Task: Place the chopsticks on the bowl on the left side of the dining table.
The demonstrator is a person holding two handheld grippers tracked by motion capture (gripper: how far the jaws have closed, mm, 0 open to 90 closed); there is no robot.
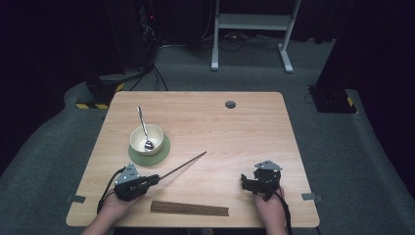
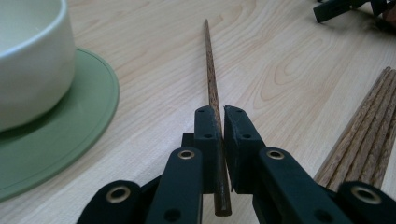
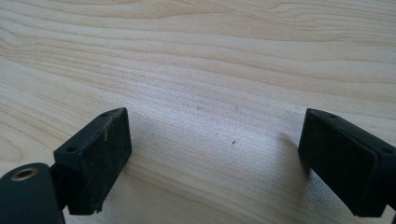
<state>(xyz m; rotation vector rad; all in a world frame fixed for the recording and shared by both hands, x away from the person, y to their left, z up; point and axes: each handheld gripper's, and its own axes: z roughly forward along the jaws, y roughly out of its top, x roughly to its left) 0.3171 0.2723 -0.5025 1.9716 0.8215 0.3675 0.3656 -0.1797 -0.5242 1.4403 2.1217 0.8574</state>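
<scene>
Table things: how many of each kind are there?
Bowl: 1
Spoon, in the bowl: 1
Green mat, under the bowl: 1
Chopstick clamped in the left gripper: 1
Bundle of chopsticks, sticks uncountable: 1
Total: 5

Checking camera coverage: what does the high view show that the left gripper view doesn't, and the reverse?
High view alone: the spoon standing in the bowl, the right gripper with both hands, and the floor beyond the table.

Left gripper view alone: the left gripper fingers pressed on a single chopstick, close up.

Both: bowl, green mat, held chopstick, the bundle of chopsticks, wooden table.
</scene>
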